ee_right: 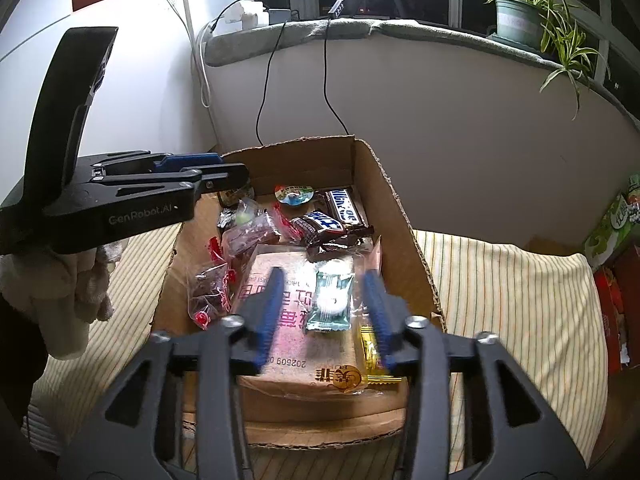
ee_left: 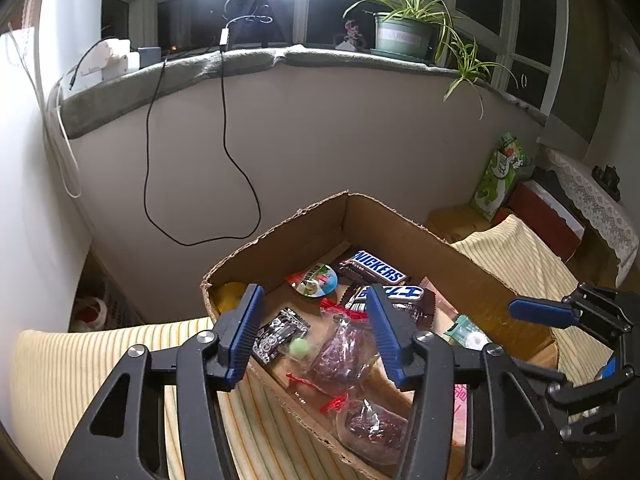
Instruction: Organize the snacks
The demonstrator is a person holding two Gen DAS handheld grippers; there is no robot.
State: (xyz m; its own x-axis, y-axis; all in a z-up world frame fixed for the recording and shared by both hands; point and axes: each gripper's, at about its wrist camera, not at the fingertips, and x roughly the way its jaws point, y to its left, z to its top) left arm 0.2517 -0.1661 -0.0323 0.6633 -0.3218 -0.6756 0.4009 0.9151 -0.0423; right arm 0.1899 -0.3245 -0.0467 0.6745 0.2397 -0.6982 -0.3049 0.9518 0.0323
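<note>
Right gripper (ee_right: pixel 324 312), jaws parted and empty, is nearer: teal sealed snack packet (ee_right: pixel 331 295) lies between, long axis near-far.

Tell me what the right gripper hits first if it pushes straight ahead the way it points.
Most likely the teal wrapped snack, which lies between the open fingers of the right gripper, on top of the large pink packet in the cardboard box. Depth is hard to judge, so the pink packet might come first.

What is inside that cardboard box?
The cardboard box holds snacks: a Snickers bar, a round jelly cup, clear-wrapped dark sweets, a teal packet on a large pink packet. Whatever lies beneath them is covered.
</note>
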